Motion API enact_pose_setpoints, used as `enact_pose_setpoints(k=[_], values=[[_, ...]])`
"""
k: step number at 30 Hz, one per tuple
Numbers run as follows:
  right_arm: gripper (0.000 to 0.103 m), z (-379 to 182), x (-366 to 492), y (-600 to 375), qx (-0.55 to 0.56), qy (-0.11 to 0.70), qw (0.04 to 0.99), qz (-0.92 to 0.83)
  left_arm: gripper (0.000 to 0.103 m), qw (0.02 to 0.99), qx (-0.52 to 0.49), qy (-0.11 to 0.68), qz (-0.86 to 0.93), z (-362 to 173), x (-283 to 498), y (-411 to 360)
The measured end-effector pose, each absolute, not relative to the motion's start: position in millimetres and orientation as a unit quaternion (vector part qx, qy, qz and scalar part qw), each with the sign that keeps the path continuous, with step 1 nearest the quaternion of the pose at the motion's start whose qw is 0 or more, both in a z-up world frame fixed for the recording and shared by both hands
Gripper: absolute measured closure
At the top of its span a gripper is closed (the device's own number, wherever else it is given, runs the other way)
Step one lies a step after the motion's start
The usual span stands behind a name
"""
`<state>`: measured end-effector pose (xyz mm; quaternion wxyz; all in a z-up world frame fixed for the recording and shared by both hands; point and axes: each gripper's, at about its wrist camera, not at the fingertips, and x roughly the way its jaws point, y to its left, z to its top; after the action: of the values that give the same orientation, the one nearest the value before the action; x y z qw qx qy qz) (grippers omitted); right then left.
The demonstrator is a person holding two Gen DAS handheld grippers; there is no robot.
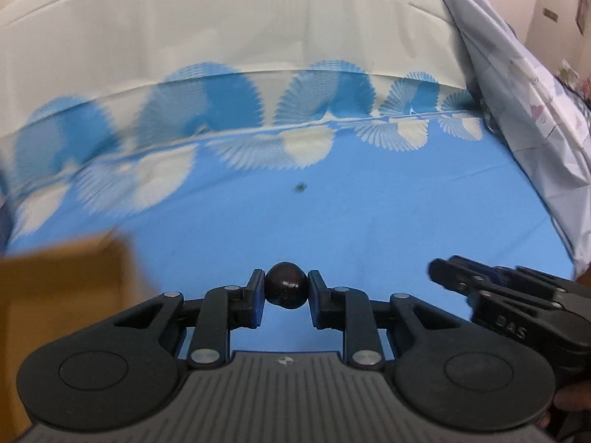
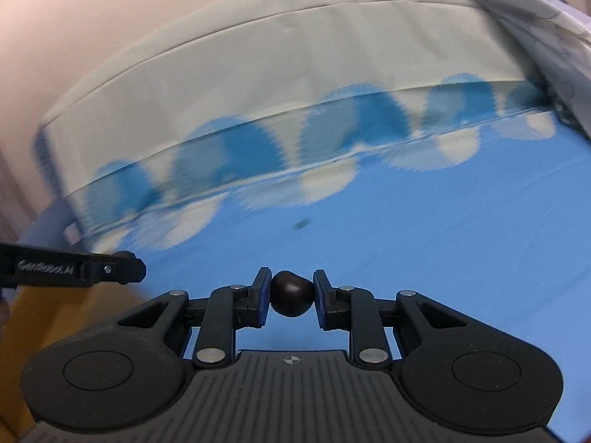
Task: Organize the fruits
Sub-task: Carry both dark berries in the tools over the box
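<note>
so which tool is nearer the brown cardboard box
Left. The left tool, shut on a dark fruit, is right beside the cardboard box. The right tool, holding its own dark fruit, sits farther out over the blue cloth.

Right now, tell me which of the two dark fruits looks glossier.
The dark fruit in the left claw: it shows bright specks of reflection, while the other dark fruit, in the right claw, looks matte.

Both wrist views look down, close, across one blue cloth (image 1: pixel 369 221).
</note>
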<state>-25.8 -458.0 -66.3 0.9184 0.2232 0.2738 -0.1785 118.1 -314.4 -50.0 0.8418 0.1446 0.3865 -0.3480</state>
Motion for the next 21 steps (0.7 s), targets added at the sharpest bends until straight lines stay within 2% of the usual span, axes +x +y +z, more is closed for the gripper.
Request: enact_pose_setpoints(k=[11,21], values=[[0.078,3,-68,-279,0.199,0.305,0.931,-0.036,0.076,0.878,0.111,0.387,-0.259,-12,23,-107],[0.078,24,-96,-205,0.167,0.306,0.937,0.006,0.076,0.903,0.070,0.369,-0.209,3,-16,-17]])
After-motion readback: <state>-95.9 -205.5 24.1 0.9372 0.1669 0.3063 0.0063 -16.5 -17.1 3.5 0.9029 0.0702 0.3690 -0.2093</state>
